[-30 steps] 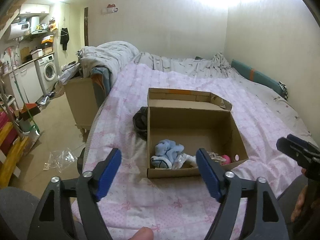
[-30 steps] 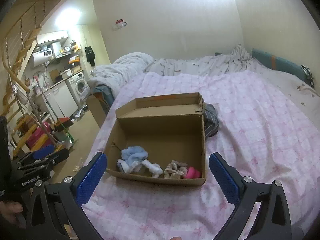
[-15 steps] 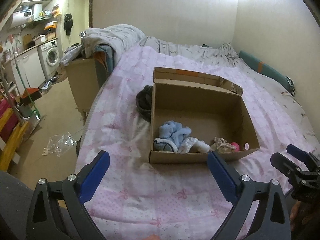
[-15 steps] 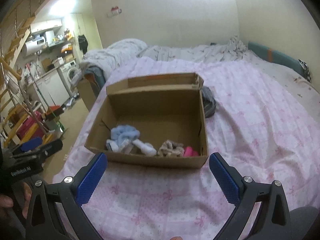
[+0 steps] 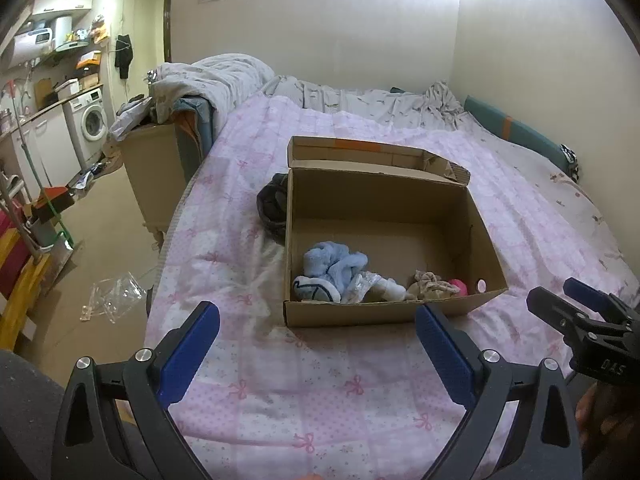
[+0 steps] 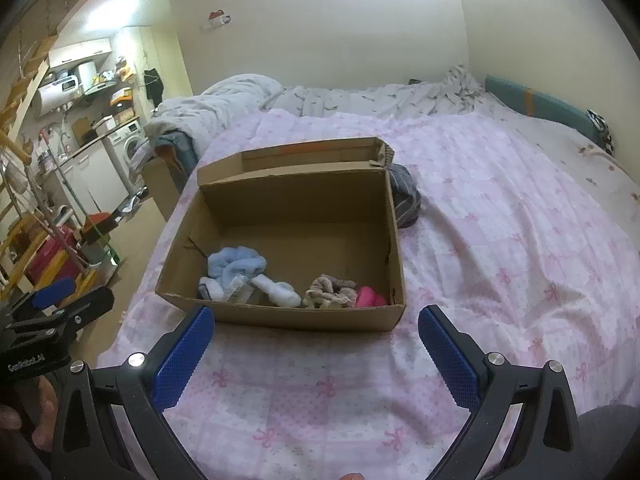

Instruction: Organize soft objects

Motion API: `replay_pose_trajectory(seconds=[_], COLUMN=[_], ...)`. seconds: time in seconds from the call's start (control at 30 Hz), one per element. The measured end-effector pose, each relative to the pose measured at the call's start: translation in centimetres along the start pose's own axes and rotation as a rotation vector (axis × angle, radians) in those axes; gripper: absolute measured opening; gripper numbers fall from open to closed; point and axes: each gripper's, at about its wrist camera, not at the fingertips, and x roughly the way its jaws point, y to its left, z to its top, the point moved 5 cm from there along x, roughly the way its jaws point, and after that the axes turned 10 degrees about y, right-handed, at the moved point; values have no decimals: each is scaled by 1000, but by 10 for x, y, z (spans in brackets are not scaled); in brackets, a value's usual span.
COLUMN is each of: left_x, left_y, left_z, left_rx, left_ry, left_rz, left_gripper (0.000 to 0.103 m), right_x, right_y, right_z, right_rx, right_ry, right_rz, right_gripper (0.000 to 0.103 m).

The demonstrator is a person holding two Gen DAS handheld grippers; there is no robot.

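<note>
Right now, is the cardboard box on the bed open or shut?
Open. The cardboard box has its lid folded back behind it, and the interior shows, with a light blue cloth and other soft items along the near wall.

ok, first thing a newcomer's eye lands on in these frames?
The open cardboard box in the middle of the pink bedspread, with soft items bunched along its near wall: a light blue cloth at the left, a pink item at the right. Both grippers, left and right, stand open before it.
</note>
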Motion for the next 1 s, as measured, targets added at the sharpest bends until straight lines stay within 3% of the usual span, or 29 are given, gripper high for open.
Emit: replay_pose_trajectory(seconds=[1.0], left_x=[-1], left_y=[2], left_z=[0], left_rx=[-5], left_ry=[1], left_rz=[-3], left_gripper=[98], right_x=[0], right_y=[0], right_z=[0], right_rx=[-2], right_ry=[0], right_rz=[-3], right_gripper=[103])
